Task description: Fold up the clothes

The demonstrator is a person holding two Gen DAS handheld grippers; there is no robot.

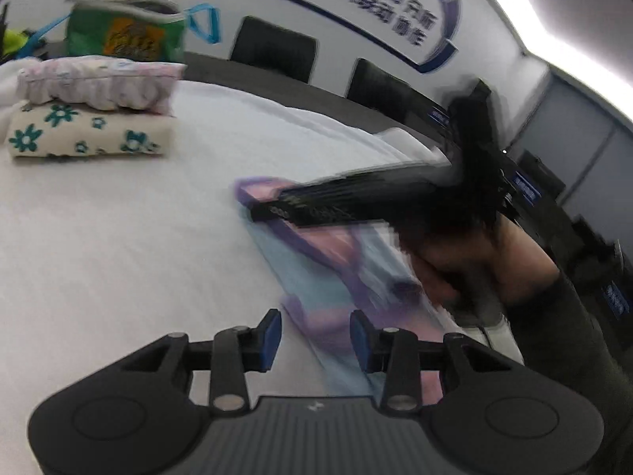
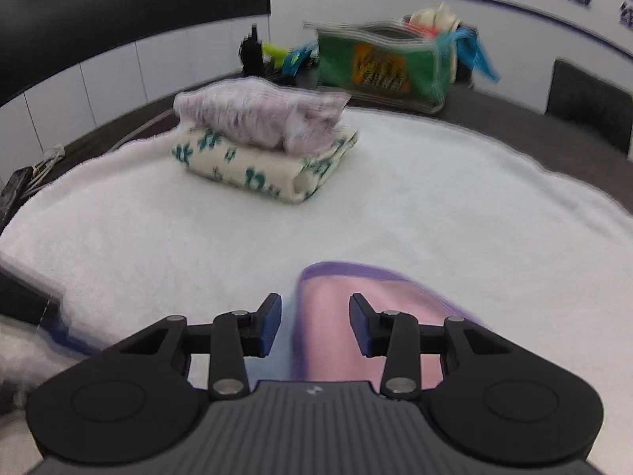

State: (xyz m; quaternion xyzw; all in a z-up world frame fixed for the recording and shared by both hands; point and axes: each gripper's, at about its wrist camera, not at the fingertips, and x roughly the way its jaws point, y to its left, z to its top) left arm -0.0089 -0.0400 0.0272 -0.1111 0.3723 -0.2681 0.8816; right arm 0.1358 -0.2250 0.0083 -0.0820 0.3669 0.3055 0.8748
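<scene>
On the near part of the white fluffy towel (image 2: 395, 206), our pink, purple and blue soft garment (image 2: 348, 316) lies between both spread claws, left gripper (image 1: 315, 336) and right gripper (image 2: 315, 326). Grabbing fast could bunch it up.

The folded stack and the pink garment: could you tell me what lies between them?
Only bare white towel separates the folded stack from the pink garment, clearest in the right wrist view.

— What sits far ahead of the tongs?
— A green bag (image 2: 381, 65), stuffed, on the dark tabletop (image 2: 514, 118).
— And behind it?
— A white wall (image 1: 324, 12) with blue lettering (image 1: 379, 4), plus black chairs (image 1: 273, 47).
</scene>
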